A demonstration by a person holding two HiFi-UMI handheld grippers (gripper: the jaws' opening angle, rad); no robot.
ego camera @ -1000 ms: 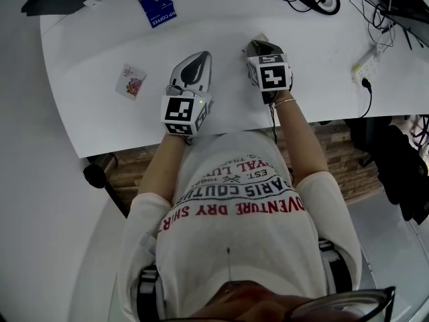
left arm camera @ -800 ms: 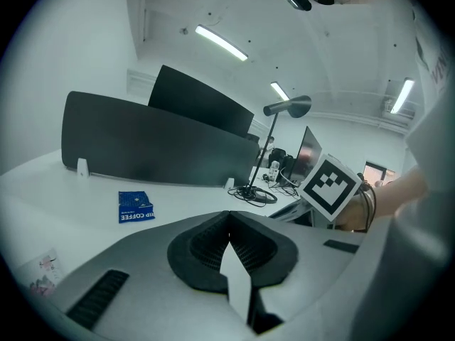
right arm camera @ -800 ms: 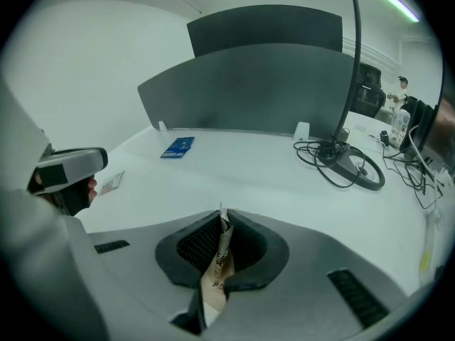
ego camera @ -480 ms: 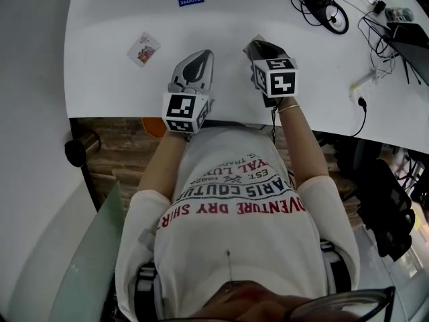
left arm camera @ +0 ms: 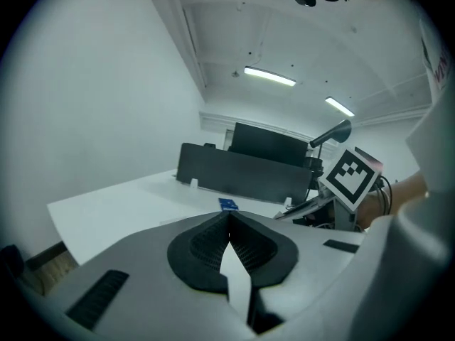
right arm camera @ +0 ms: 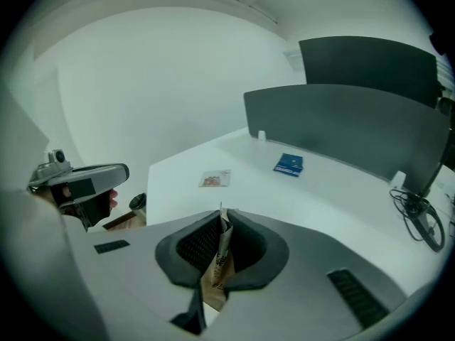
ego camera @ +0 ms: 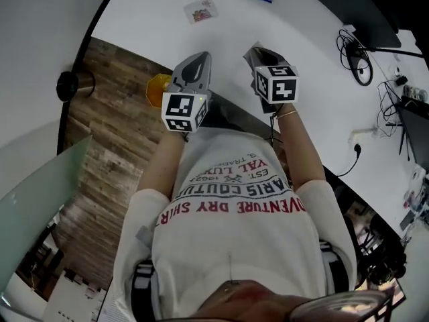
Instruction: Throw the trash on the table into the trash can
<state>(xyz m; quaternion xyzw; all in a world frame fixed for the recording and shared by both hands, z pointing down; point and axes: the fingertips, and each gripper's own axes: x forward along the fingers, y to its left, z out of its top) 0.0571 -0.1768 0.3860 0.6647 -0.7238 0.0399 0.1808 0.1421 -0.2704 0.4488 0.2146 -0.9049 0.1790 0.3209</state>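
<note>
Head view: left gripper [ego camera: 194,62] and right gripper [ego camera: 258,54] hover at the table [ego camera: 154,19] edge, near the yellow trash can [ego camera: 159,89], probably lining up a drop. Left gripper view: jaws pinched on a white scrap [left arm camera: 237,279]. Right gripper view: clamped tight on a brown wrapper [right arm camera: 217,272]

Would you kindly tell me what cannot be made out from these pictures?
Orange object, head view: mostly hidden behind the left claw; whether it is the trash can is unclear.
White scrap, left gripper view: only an edge shows between the shut jaws.
Brown wrapper in the right claw, right gripper view: print too small to read.
Blue packet, right gripper view: label too small.
</note>
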